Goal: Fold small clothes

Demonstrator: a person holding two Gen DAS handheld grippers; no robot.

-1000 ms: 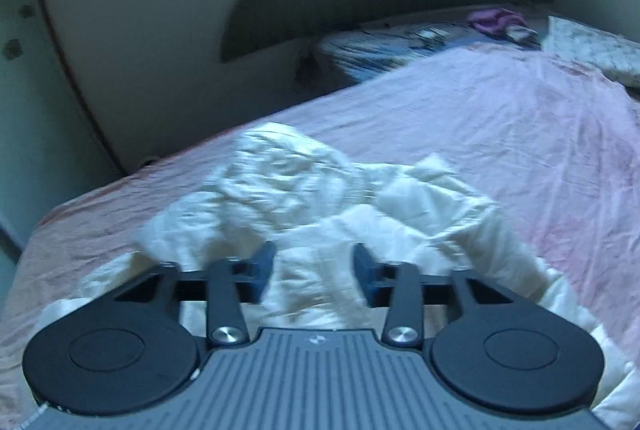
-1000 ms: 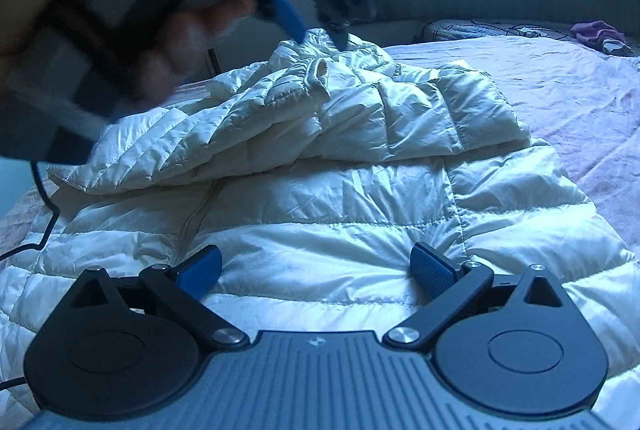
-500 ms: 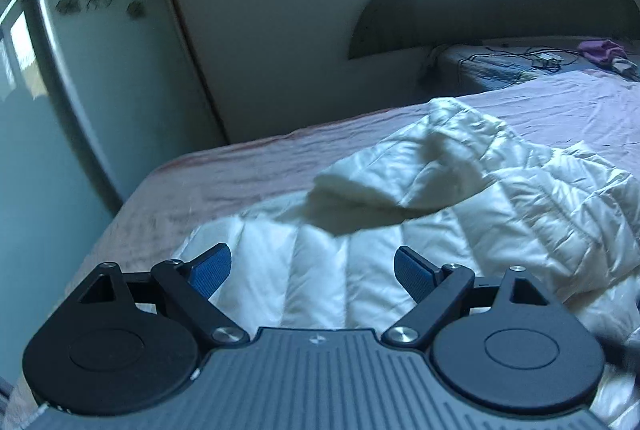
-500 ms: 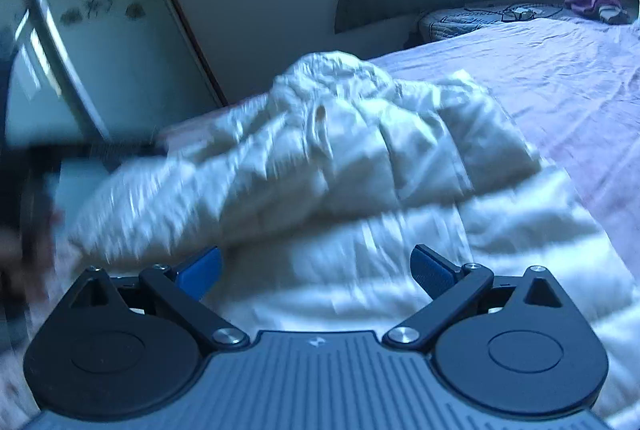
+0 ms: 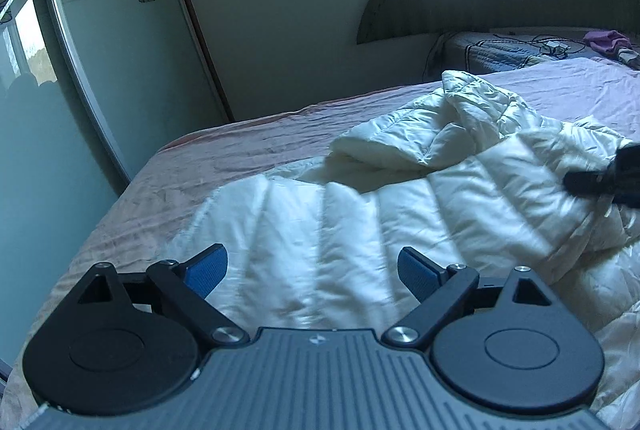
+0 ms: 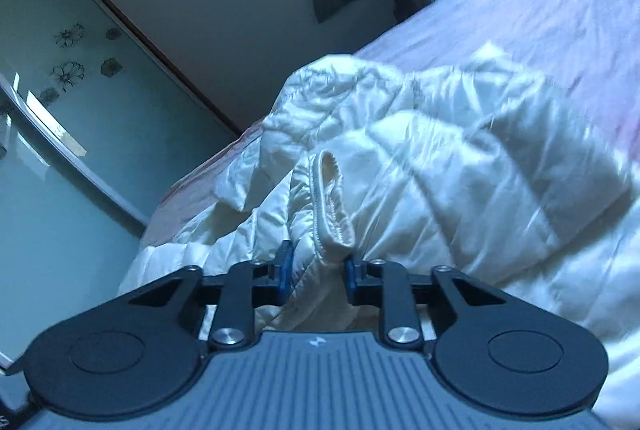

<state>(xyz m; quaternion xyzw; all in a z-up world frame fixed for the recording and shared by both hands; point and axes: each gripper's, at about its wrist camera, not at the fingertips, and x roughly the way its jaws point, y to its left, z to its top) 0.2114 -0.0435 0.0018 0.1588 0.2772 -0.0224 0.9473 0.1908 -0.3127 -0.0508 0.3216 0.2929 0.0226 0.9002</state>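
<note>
cream quilted down, the jacket (image 5: 320, 230) lies spread and partly bunched on the pink bed (image 5: 224, 158); it looks light, puffy and slick (likely to slide out of a shallow pinch), so the stitched hems are the sure places to take hold; the right gripper (image 6: 316, 272) has its fingers clamped on the ribbed sleeve cuff (image 6: 330, 198); the left gripper (image 5: 310, 268) hangs over the jacket's near panel, fingers wide apart and holding nothing.
</note>
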